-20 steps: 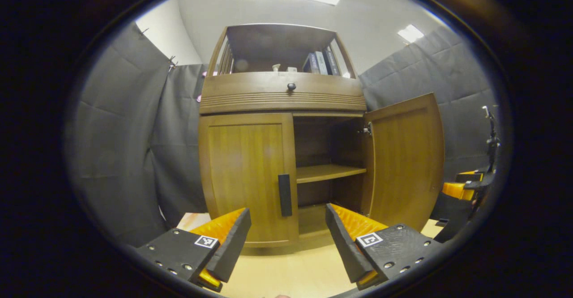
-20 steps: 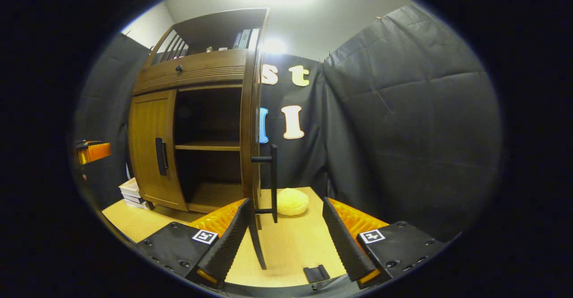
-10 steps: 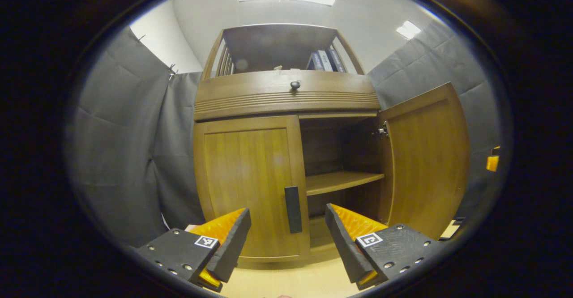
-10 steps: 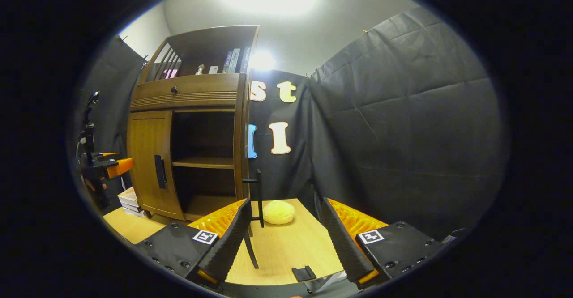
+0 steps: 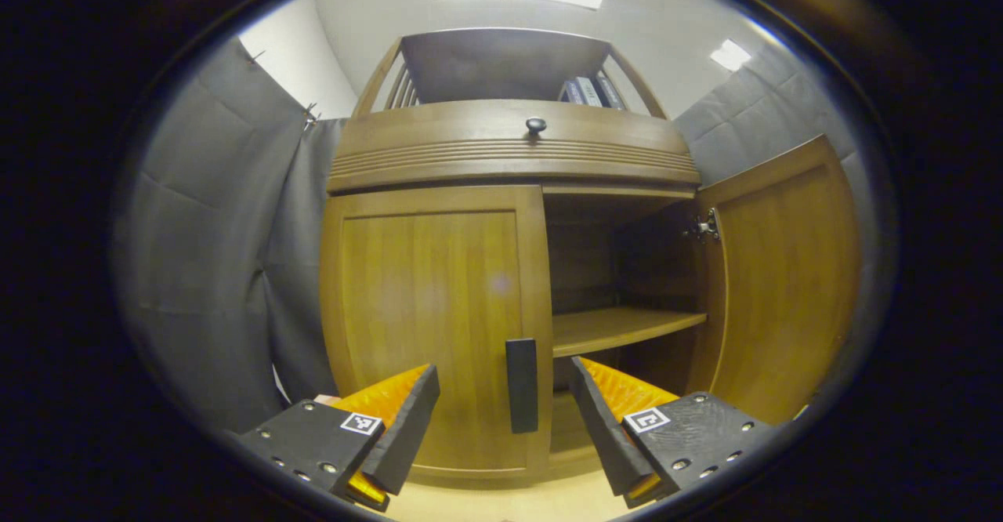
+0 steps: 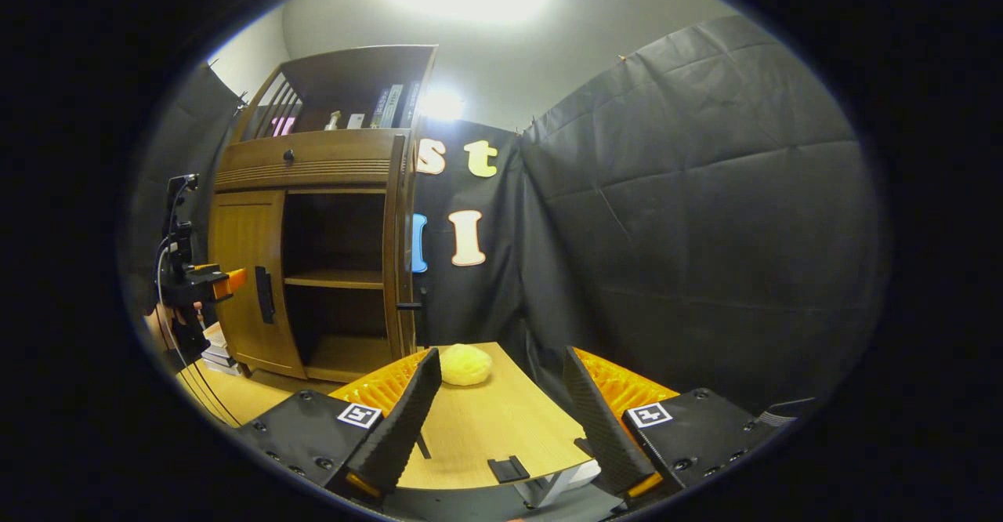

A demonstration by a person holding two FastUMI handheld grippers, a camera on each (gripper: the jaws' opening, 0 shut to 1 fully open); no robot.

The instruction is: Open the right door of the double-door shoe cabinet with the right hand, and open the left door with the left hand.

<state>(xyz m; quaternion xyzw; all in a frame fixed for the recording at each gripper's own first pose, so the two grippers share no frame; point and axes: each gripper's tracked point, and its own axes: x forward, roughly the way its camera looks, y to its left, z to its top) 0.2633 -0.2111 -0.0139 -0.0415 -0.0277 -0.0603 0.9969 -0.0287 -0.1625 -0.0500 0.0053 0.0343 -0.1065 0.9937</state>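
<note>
**Right door open, left door shut, both claws spread**

The cabinet (image 5: pixel 509 154) stands on a light wooden table (image 6: pixel 486 428), against the black booth wall. In the left gripper view it looms close, with a drawer band and a small knob (image 5: pixel 536 125) across its top and books (image 5: pixel 588 91) on the open shelf above.

The right door (image 5: pixel 783 279) is swung wide, its inner face showing, with a metal hinge (image 5: pixel 705 228) at its upper edge. Behind it the inside is dark, with one shelf (image 5: pixel 619 326) across the middle.

The left door (image 5: pixel 431 318) is closed flat. Its black handle (image 5: pixel 522 386) runs upright along the door's inner edge.

The left gripper (image 5: pixel 501 420) is spread wide and holds nothing; the handle appears in the gap between its fingers, apart from both.

The right gripper (image 6: pixel 501 420) is also spread wide and empty, over the table and well apart from the cabinet. In its view the right door is seen edge-on (image 6: pixel 398 248), and a yellow ball (image 6: pixel 465 365) lies on the table just beside it. The left gripper (image 6: pixel 208 283) shows at the far left, near the left door's handle.
</note>
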